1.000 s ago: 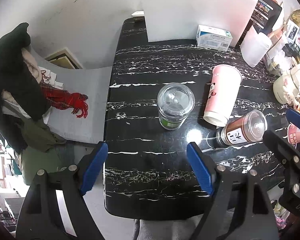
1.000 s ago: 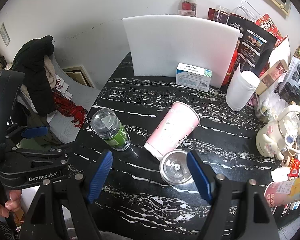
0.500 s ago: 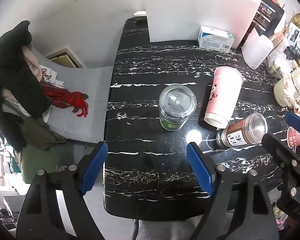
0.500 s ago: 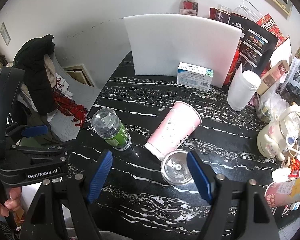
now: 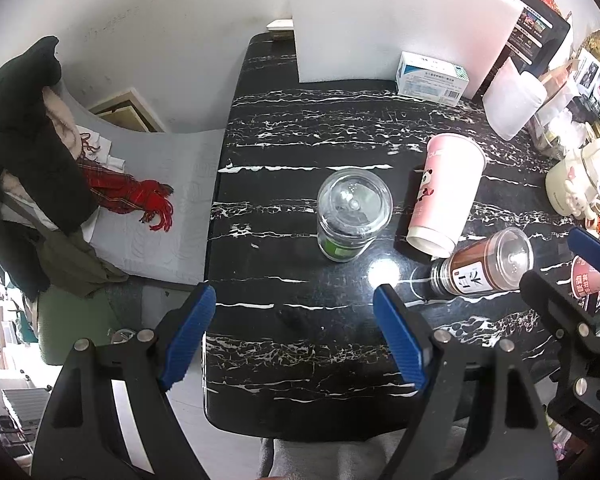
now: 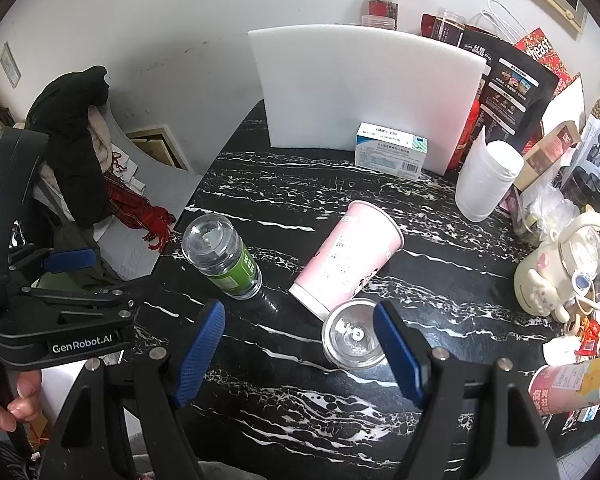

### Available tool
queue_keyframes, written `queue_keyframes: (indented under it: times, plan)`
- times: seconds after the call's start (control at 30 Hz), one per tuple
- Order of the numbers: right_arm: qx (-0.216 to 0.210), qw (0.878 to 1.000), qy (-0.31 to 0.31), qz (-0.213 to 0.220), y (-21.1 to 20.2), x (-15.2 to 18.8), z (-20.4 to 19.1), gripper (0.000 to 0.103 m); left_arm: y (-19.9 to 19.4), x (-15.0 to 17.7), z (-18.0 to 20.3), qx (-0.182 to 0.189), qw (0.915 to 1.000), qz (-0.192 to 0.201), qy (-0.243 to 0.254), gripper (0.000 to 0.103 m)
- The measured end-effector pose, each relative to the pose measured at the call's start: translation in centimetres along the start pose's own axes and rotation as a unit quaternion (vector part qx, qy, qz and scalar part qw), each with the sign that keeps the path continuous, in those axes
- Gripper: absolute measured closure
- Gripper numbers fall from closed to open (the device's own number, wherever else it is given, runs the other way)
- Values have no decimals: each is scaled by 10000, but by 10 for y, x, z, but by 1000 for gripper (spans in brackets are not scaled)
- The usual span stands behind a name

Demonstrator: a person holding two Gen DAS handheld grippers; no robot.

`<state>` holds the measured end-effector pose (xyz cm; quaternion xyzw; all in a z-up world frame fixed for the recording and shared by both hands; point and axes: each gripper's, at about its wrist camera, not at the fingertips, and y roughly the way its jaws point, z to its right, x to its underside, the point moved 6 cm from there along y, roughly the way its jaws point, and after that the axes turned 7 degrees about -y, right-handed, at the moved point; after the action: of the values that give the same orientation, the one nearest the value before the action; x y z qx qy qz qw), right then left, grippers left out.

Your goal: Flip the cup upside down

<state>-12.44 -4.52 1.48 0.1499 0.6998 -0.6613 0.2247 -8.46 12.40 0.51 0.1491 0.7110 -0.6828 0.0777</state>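
Here the pink cup point(image 6: 346, 258) is seen standing wide mouth up on the black marbled surface point(image 5: 300, 152), both tongs released and empty above it.

The right tongs point(image 6: 300, 350) are best brought past the brown-labelled jar point(image 5: 482, 266) just beside the cup's base, closed gently on the mid-wall, then lifted before turning; the left tongs point(image 5: 295, 336) can be kept clear of the green-labelled jar point(image 5: 350, 218).

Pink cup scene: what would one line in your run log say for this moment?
pink cup: upright on black table, untouched | left gripper: open, empty | right gripper: open, empty, above table | flip: not begun
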Motion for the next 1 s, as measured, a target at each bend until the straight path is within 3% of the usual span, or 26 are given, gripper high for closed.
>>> queue_keyframes:
  times: [1.0]
  plan:
    - [5,10000,11,-18,2,2,1,26,0,1,3,79,10000,-12,4,23]
